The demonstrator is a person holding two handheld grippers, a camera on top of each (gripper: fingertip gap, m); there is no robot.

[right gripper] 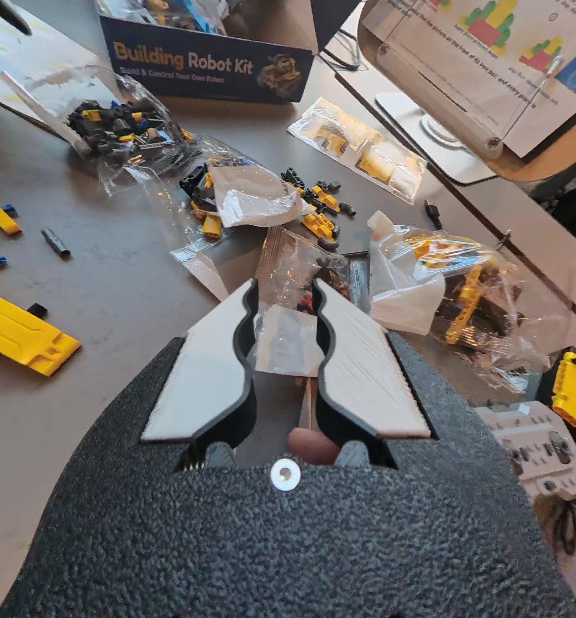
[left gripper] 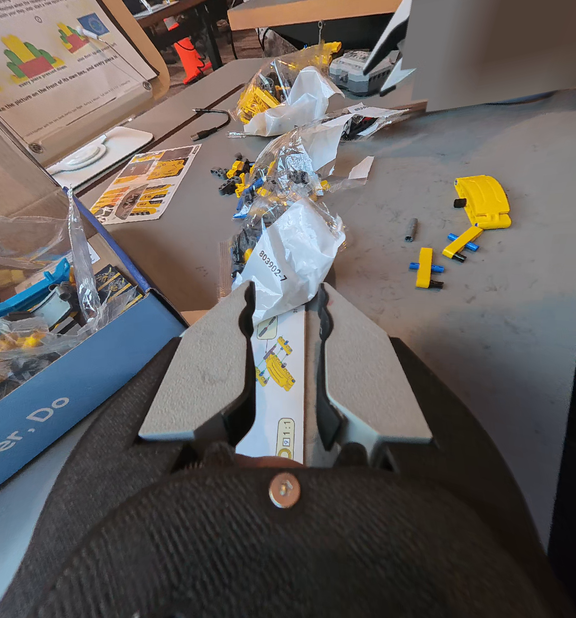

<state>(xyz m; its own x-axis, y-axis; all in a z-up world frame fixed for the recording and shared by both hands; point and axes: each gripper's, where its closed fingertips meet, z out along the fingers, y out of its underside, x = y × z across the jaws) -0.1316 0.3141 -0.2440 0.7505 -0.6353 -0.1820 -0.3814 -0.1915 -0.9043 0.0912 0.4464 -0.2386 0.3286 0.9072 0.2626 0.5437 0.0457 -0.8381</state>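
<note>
Left gripper: the grey-fingered left gripper (left gripper: 286, 294) has its jaws parted and grasps nothing; it hovers over a white instruction sheet with a yellow parts drawing (left gripper: 279, 374)
At its tips: a crumpled white and clear plastic bag of small parts (left gripper: 293, 254) lies just beyond the fingertips, overlapping the far edge of the sheet
To its left: an open blue cardboard kit box (left gripper: 79, 374) filled with clear bags and blue and yellow pieces
To its right: a large yellow curved plastic panel (left gripper: 484, 200), two small yellow beams with blue pins (left gripper: 425, 267) and a short grey tube (left gripper: 411, 229) lie apart on the grey tabletop (left gripper: 480, 334)
Farther off: a yellow sticker sheet (left gripper: 146, 187) and more part bags
Right gripper: the white-fingered right gripper (right gripper: 284, 296) is also spread and empty; a small clear plastic bag of dark pieces (right gripper: 290, 267) lies between and just ahead of its tips, though contact cannot be told
Around it: loose black and yellow connectors (right gripper: 320, 204) ahead, a clear bag holding a long yellow beam (right gripper: 463, 294) to the right, a white and grey control block (right gripper: 540, 448) near the lower right, and the dark blue kit box (right gripper: 209, 67) at the far side
</note>
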